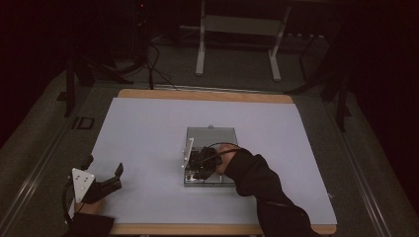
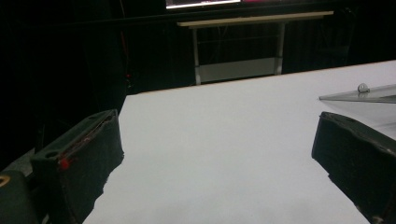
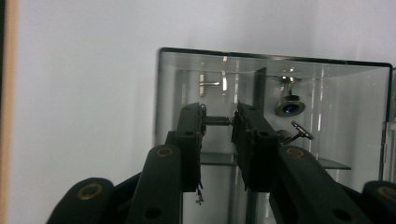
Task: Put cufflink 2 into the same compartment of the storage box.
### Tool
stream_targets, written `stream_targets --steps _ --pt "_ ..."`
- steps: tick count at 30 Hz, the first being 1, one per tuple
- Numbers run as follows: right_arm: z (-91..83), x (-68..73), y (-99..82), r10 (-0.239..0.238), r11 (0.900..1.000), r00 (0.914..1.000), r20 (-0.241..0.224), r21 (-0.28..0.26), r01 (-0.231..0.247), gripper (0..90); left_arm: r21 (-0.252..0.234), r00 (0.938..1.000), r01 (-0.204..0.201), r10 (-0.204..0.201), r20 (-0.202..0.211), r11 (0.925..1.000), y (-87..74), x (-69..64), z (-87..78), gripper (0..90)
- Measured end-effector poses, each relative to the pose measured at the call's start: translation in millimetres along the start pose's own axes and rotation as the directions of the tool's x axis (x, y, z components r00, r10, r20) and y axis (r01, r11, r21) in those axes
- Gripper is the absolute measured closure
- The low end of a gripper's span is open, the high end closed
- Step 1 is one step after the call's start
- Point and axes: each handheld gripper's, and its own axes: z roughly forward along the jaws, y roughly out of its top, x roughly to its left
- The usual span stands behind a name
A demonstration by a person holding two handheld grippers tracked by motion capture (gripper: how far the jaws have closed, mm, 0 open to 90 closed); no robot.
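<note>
Here, clear box [image 3: 275, 93] holding cufflinks [image 3: 290, 106], right gripper [image 3: 218, 122] clamping one inside

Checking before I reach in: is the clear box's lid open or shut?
Open. In the high view the lid stands up on edge along the left side of the clear box, whose top is uncovered.

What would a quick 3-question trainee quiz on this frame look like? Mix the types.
1. True or false: the left gripper has its jaws closed on a cufflink.
2. What does the right gripper hold? A) a silver cufflink B) the box lid C) nothing
3. Fill in: in the right gripper view, the blue-faced cufflink lies in the compartment to the ____ of the dark divider inside the clear box.

Key:
1. False; its jaws stand wide apart over the white table cover.
2. A
3. right
</note>
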Motion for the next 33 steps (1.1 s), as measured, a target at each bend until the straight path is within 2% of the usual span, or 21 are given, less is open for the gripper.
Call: stream_targets --steps 6,19,27,30,33 --pt "8.7 -3.0 -5.5 -0.008 0.9999 0.9999 -0.013 -0.009 0.008 72.0 0.0 1.0 -0.001 0.001 0.0 1.0 0.0 0.0 0.0 2.9" --pt "28.8 -5.2 -4.6 -0.016 0.9982 0.9997 -0.02 0.058 0.017 71.7 0.0 1.0 -0.003 0.003 0.001 1.0 0.0 -0.1 -0.1 2.9" --pt "25.4 -5.8 -1.9 -0.009 0.9984 0.9992 -0.039 0.055 0.011 69.5 0.0 1.0 -0.003 0.003 0.002 1.0 0.0 -0.2 0.0 2.8" --pt "23.1 -5.5 -1.2 -0.01 0.9983 0.9996 -0.028 0.057 0.011 68.9 0.0 1.0 -0.003 0.003 0.003 1.0 0.0 -0.1 0.0 2.8" --pt "14.6 -4.2 -1.8 -0.011 0.9994 0.9996 -0.026 0.033 0.012 68.6 0.0 1.0 -0.003 0.003 0.003 1.0 0.0 0.0 0.0 2.8"
